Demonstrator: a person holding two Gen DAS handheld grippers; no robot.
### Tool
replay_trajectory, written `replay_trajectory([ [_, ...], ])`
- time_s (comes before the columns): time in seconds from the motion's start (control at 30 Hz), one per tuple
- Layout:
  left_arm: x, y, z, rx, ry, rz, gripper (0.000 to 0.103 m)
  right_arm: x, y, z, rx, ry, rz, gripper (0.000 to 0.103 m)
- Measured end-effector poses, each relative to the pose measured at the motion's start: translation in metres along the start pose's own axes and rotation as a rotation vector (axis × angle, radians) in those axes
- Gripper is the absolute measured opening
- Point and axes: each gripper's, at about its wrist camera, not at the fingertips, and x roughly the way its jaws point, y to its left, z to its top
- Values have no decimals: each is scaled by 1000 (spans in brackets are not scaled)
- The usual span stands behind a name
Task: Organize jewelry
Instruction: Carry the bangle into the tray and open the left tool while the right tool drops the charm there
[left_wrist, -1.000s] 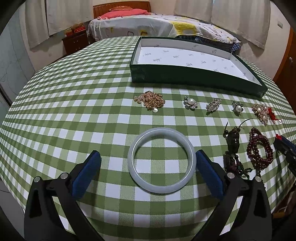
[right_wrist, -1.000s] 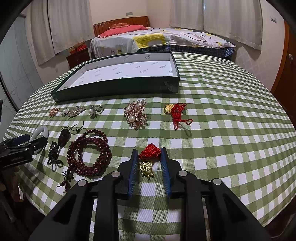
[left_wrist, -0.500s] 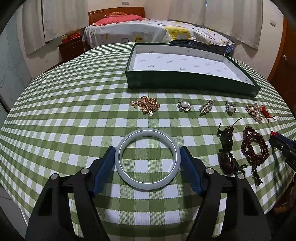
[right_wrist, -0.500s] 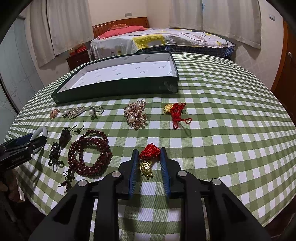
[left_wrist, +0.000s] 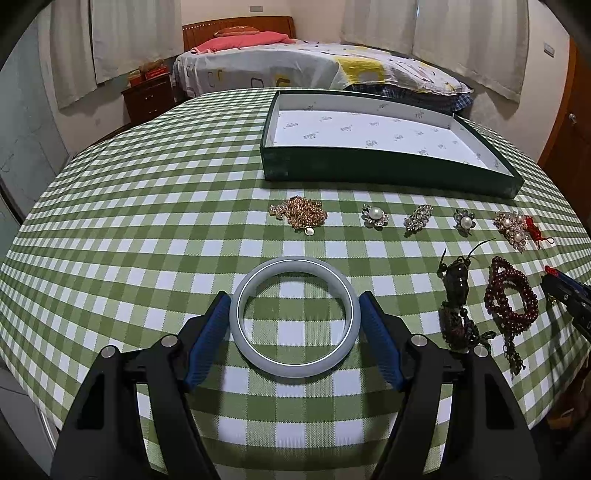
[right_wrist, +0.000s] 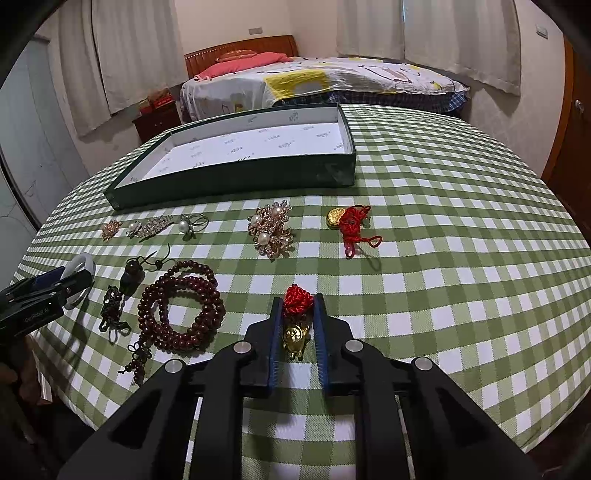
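A pale jade bangle (left_wrist: 295, 263) lies flat on the green checked tablecloth. My left gripper (left_wrist: 293, 295) is shut on it, one blue pad against each side of the ring. In the right wrist view, a charm (right_wrist: 293, 336) with a gold figure and a red knot sits between the blue pads of my right gripper (right_wrist: 297, 301), which press on the knot. The green box (left_wrist: 369, 170) with a white lining stands open and empty behind the row of jewelry; the right wrist view shows this box (right_wrist: 240, 181) at the back left.
A gold chain (left_wrist: 301, 214), pearl brooches (left_wrist: 375, 216) and a crystal brooch (left_wrist: 417, 218) lie in a row before the box. A dark pendant (left_wrist: 456, 284), red bead bracelet (right_wrist: 181, 306), large brooch (right_wrist: 271, 230) and gold coin knot (right_wrist: 351, 221) lie between the grippers. A bed stands behind.
The left jaws came in from wide apart until the pads met the bangle. The right jaws narrowed a little onto the red knot. Neither hand shifted.
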Motion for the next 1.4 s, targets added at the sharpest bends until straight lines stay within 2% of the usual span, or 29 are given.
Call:
replay_trajectory([
  [0.4, -11, 1, 7, -6, -32, 3, 69, -13, 5, 7, -5, -42, 4, 16],
  [0.57, -22, 2, 21, -15, -70, -2, 69, -24, 7, 18, -3, -80, 16, 16],
  [0.87, -29, -11, 67, 3, -148, -28, 69, -34, 6, 73, -10, -197, 29, 16],
  [0.97, -22, -19, 90, 13, -174, -41, 69, -25, 3, 98, -7, -230, 32, 16],
  [1.17, 5, -35, 131, 20, -201, -67, 69, 2, 1, 128, 2, -234, 43, 16],
  [1.27, 27, -42, 142, 20, -181, -82, 69, 27, 0, 136, 3, -195, 45, 16],
  [1.4, 61, -54, 149, 24, -117, -110, 69, 56, -3, 135, 16, -133, 44, 16],
])
